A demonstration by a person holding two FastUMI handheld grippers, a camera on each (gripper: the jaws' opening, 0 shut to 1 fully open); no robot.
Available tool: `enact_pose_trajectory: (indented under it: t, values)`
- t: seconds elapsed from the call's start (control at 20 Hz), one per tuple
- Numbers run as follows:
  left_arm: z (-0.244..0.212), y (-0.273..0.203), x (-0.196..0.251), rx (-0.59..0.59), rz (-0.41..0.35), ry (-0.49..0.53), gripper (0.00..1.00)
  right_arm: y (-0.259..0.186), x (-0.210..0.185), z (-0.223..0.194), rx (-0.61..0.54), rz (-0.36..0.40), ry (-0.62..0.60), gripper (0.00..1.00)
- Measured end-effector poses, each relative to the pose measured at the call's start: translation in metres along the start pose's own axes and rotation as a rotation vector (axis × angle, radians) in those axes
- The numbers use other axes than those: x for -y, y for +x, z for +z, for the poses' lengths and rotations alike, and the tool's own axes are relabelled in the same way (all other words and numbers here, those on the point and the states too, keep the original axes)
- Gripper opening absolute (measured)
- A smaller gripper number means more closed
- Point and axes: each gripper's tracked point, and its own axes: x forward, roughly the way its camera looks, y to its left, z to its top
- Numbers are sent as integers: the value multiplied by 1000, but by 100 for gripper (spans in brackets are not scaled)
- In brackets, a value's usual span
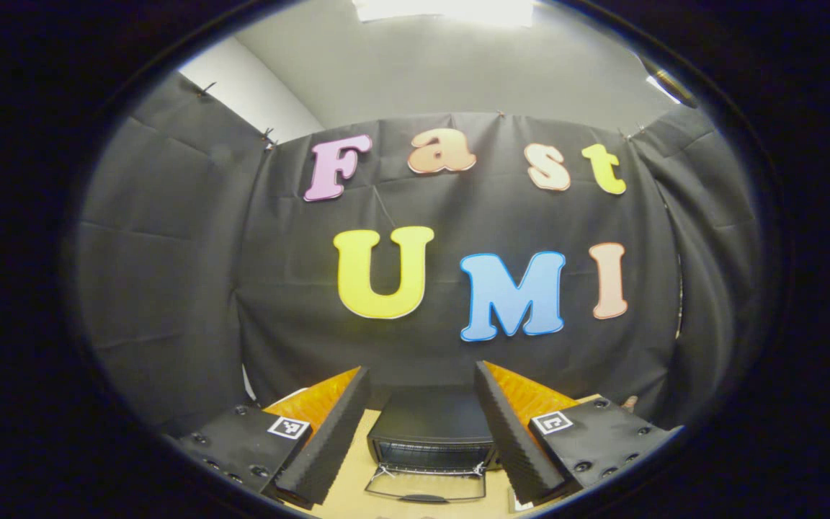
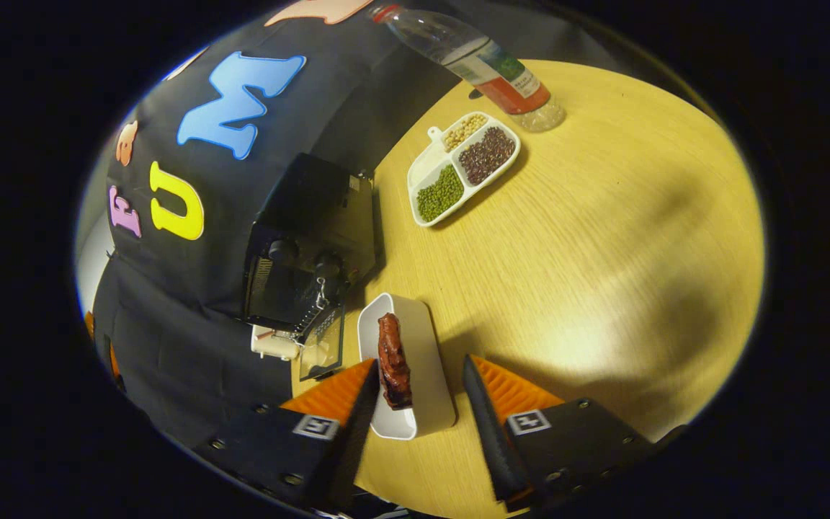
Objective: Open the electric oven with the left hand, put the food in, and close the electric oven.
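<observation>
On the wooden table, with the electric oven as the landmark, the containers sit to the oven's front and side. Just in front of its dropped glass door lies a white oblong dish holding one dark reddish-brown piece of food. Farther along the table from the oven rests a white divided tray with three compartments: green beans in one, dark reddish beans in another, pale beans in the smallest. Beyond that tray stands a clear plastic bottle with an orange-red band; its label is too small to read.

The right gripper is wide open, its fingers on either side of the dish's near end, not pressing it. The left gripper is also wide open and holds nothing; seen between its fingers, the oven stands against the booth wall with its door hanging down and the handle nearest the camera.

Each gripper body bears a small square black-and-white marker, which gives no readable words. The oven's inside is dark, and its knob markings cannot be made out. The bottle's top is cut off at the edge of the right gripper view.
</observation>
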Motion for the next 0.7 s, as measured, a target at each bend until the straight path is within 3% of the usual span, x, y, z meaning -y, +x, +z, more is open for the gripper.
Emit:
enact_pose_trajectory:
  t: [0.15, 0.25, 0.3, 0.55, 0.7]
  values:
    - [-3, -12, -11, -15, 55, -8, 100, 1, -8, 2, 1, 18, 25, 21]
    - [-2, -14, -10, -6, 52, -11, 100, -8, -13, 10, -5, 28, 12, 19]
    - [-2, -12, -9, -5, 42, -8, 100, -2, -17, 8, -4, 27, -2, 10]
    - [-1, 0, -6, 13, -34, -8, 100, -13, -47, 19, 40, 59, -15, 10]
    - [-3, 13, -15, 28, -78, -10, 100, -25, -79, 17, 68, 116, -10, 10]
